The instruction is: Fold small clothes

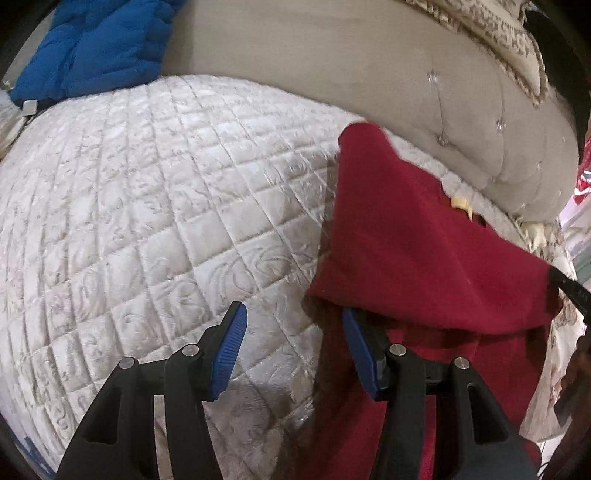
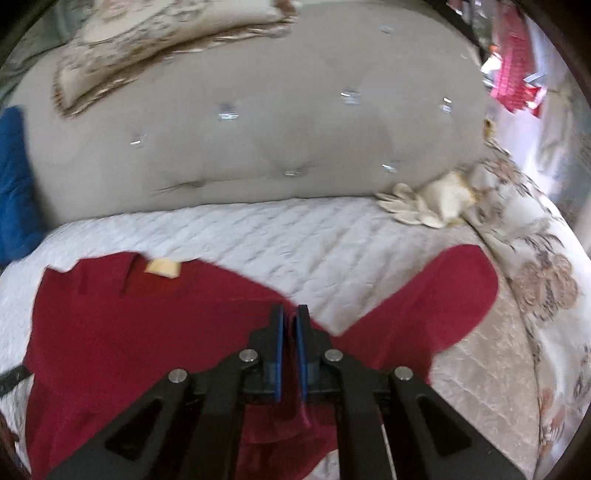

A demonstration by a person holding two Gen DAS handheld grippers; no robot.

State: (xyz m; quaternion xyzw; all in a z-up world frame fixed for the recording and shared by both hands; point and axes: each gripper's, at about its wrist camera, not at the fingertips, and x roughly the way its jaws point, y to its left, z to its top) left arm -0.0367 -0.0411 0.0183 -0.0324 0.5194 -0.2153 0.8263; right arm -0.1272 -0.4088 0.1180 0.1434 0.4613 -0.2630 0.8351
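A dark red garment [image 1: 406,240] lies on the quilted white mattress [image 1: 147,184], with one edge raised and folded over. My left gripper [image 1: 293,312] stands open just left of that edge. The fabric drapes over the tip of its right finger, and only mattress shows between the blue pads. In the right wrist view the red garment [image 2: 129,332] spreads out flat with a cream label [image 2: 162,267] at its far edge and a sleeve [image 2: 443,288] stretching right. My right gripper [image 2: 290,310] is shut on a pinch of red fabric near the sleeve's base.
A beige tufted headboard [image 2: 258,129] rises behind the mattress [image 2: 295,236]. A blue padded cushion [image 1: 92,48] lies at the far left, a patterned pillow [image 2: 147,33] on top of the headboard. A floral bedspread [image 2: 535,277] and a crumpled cream cloth [image 2: 436,206] lie at the right.
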